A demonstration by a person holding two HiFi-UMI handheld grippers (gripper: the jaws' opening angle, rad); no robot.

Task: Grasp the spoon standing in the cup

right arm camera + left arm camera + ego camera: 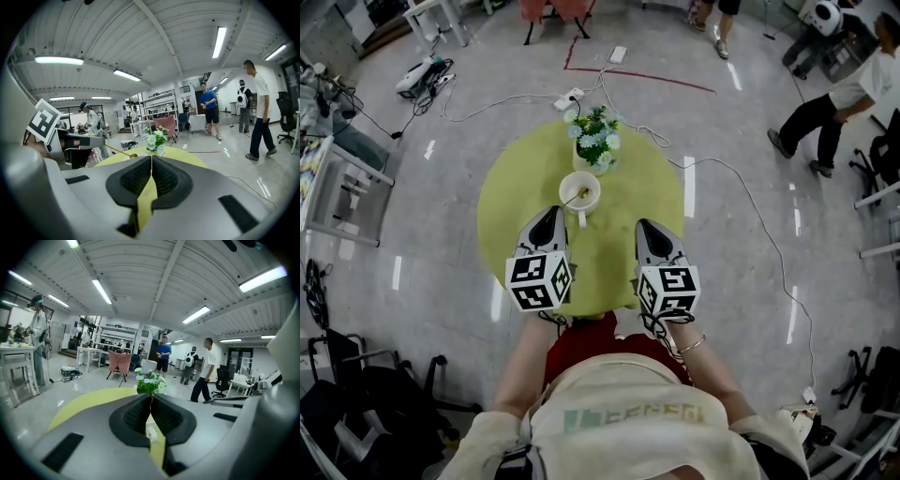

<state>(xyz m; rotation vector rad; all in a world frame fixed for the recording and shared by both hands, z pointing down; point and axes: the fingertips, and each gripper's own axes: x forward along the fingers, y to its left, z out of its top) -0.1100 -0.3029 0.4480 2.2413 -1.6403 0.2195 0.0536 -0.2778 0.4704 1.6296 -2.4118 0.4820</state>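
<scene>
On the round yellow-green table, the thin golden spoon in the white cup seems light and slippery; we should pinch its handle. Our left gripper and right gripper are closed, empty.

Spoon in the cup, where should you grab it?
Probably the thin handle of the spoon, where it pokes out above the cup rim. It leans toward the left gripper, so coming from that side, from above, looks easiest. That gripper is shut, so it must open first.
</scene>
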